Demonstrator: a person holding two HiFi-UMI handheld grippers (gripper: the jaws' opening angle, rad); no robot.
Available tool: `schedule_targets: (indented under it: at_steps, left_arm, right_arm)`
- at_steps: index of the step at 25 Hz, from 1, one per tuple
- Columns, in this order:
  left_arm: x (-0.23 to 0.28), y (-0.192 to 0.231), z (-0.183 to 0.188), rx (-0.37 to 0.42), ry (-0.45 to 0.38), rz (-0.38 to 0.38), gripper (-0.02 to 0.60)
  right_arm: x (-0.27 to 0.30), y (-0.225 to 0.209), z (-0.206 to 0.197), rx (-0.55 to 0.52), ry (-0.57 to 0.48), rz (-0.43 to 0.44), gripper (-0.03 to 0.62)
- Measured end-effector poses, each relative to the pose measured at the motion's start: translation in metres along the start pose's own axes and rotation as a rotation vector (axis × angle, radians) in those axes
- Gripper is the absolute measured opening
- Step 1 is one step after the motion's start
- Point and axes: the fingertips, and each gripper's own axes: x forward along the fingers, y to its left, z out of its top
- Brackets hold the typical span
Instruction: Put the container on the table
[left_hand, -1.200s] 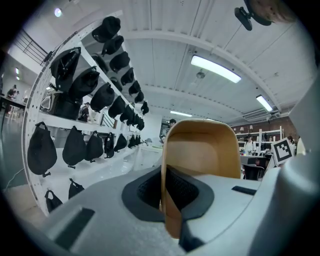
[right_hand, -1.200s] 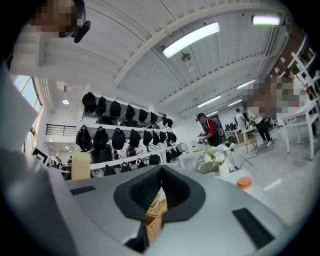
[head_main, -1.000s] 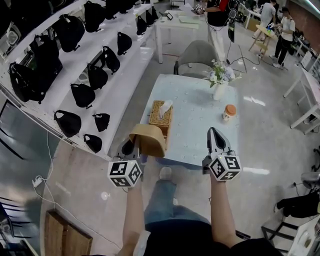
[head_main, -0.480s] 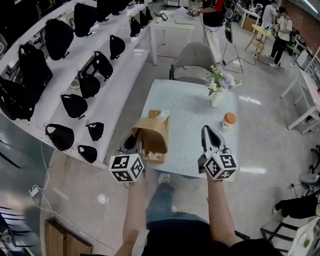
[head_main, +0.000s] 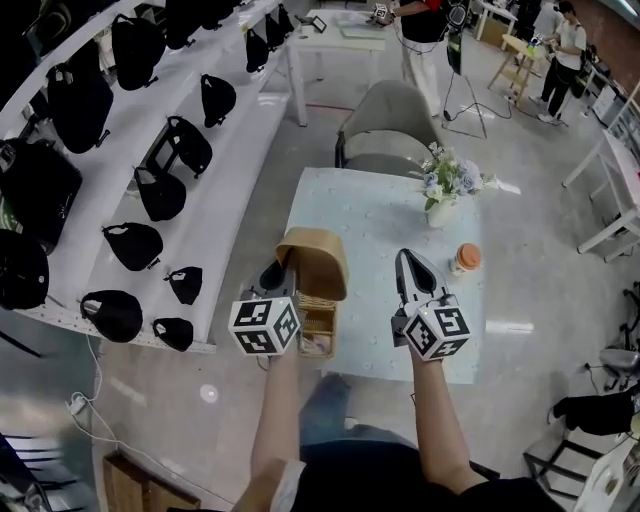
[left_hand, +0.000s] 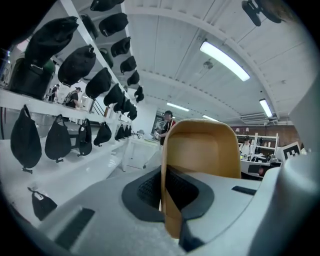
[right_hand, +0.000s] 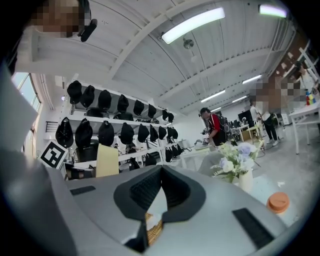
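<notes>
The left gripper is clamping its jaws on one wall of the tan container. The left gripper view is showing that wall pinched edge-on between the dark pads, so the container is hanging off to one side of the jaws rather than sitting between them. It is hanging in the air over the near left corner of the table, not touching the top and directly above the wicker tissue box that is occupying that corner. That is probably why it is being held so high: it needs to clear the box before reaching bare surface. The right gripper is hovering just beside it over the near edge, with its jaws pressed together and nothing between them. It seems to be idling out of the way, since one grip looks enough for so light a thing. A vase of flowers and an orange-lidded cup are standing toward the right edge, so the middle of the table is looking like the likeliest landing spot.
</notes>
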Motion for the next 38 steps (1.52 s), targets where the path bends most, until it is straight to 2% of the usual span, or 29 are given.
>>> schedule_targets:
  at_steps: [6, 17, 25, 31, 38]
  left_arm:
    - [0.06, 0.019, 0.01, -0.01, 0.058, -0.009, 0.009]
    - [0.177, 0.055, -0.01, -0.003, 0.228, -0.041, 0.009]
    - [0.244, 0.07, -0.024, -0.006, 0.308, -0.067, 0.009]
    - [0.277, 0.082, -0.049, -0.027, 0.385, -0.079, 0.009]
    - [0.314, 0.094, -0.095, -0.074, 0.512, -0.088, 0.009]
  right_arm:
    - [0.051, -0.014, 0.001, 0.004, 0.024, 0.001, -0.002]
    - [0.139, -0.053, -0.025, 0.002, 0.089, -0.008, -0.002]
    - [0.199, -0.069, -0.05, -0.013, 0.15, 0.021, -0.002]
    - [0.228, -0.086, -0.079, -0.008, 0.202, 0.011, -0.002]
    - [0.261, -0.104, -0.119, 0.013, 0.285, 0.013, -0.002]
